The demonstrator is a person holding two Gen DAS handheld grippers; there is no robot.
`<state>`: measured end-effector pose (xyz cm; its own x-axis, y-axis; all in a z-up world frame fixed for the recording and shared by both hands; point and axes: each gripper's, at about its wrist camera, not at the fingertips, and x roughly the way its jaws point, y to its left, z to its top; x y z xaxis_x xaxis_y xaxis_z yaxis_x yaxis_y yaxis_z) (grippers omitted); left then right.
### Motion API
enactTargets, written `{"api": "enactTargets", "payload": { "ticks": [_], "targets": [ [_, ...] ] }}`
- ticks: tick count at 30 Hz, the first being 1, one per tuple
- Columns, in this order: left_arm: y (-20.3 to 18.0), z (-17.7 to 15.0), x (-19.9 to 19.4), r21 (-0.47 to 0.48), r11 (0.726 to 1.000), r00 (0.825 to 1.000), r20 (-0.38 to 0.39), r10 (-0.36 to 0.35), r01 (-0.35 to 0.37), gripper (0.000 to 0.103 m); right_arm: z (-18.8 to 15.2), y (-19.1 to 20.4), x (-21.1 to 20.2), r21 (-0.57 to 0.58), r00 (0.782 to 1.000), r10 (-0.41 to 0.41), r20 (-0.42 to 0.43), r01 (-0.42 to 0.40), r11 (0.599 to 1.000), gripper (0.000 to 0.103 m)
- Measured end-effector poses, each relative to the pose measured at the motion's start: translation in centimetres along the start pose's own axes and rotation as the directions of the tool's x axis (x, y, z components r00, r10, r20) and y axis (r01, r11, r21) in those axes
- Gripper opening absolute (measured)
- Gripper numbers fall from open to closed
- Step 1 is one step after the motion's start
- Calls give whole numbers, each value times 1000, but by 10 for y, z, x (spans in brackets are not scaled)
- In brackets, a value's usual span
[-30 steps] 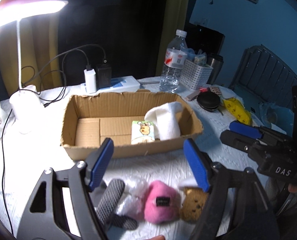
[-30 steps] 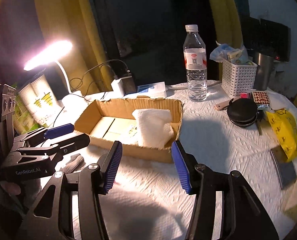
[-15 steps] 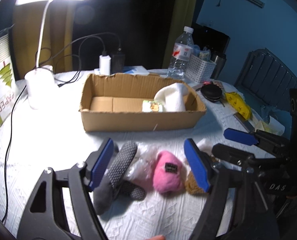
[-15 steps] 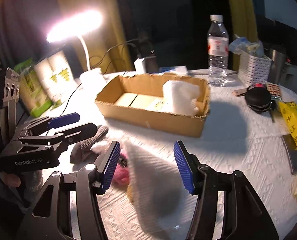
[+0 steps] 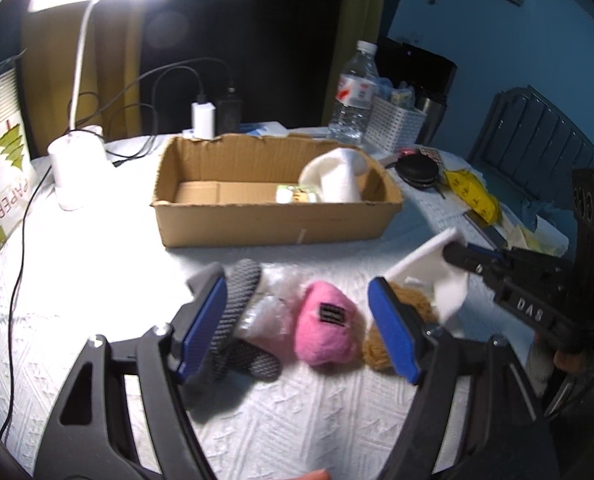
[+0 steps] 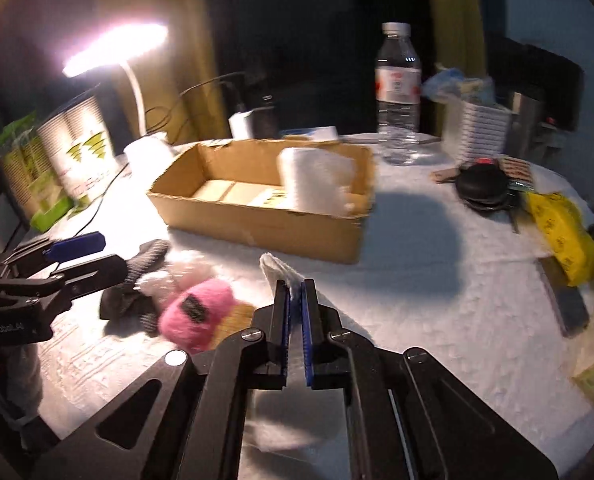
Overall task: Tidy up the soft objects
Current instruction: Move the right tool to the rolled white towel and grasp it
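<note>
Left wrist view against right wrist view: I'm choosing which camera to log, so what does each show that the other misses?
Only the left wrist view shows the blue slatted chair and the brown plush toy clearly. Only the right wrist view shows the right gripper with jaws shut on the white cloth close up. Both show the cardboard box, pink plush toy and grey sock.

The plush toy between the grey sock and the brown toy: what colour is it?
Pink, with a small black label; clearest in the left wrist view.
</note>
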<state>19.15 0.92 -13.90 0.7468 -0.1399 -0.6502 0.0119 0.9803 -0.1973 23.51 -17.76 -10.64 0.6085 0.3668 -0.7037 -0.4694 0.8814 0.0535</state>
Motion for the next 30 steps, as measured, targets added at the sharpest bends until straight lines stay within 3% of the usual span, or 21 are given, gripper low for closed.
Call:
{"api": "enactTargets", "payload": {
  "ticks": [10, 14, 19, 20, 21, 23, 30],
  "targets": [
    [-54, -9, 26, 80, 995, 997, -68, -49, 54, 74, -39, -76, -36, 95, 991, -136, 15, 134, 986, 6],
    [-67, -15, 37, 92, 994, 993, -103, -56, 65, 74, -57, -86, -41, 98, 992, -123, -11, 123, 988, 6],
    [-74, -21, 45, 102, 993, 989, -135, -52, 67, 74, -68, -65, -34, 24, 997, -52, -51, 53, 998, 7],
    [-74, -22, 47, 103, 993, 989, -141, -51, 66, 74, -68, -61, -34, 14, 998, -38, -51, 38, 999, 15],
    [-75, -22, 48, 103, 993, 988, -146, -50, 65, 74, -68, -56, -33, 6, 998, -18, -52, 19, 1000, 36],
    [-75, -24, 51, 101, 993, 987, -152, -48, 63, 74, -67, -51, -31, -1, 998, 1, -60, -1, 1000, 65],
    [-72, -23, 61, 77, 995, 985, -166, -49, 62, 74, -65, -58, -8, 1, 993, -50, -108, 50, 999, 66]
  ]
}}
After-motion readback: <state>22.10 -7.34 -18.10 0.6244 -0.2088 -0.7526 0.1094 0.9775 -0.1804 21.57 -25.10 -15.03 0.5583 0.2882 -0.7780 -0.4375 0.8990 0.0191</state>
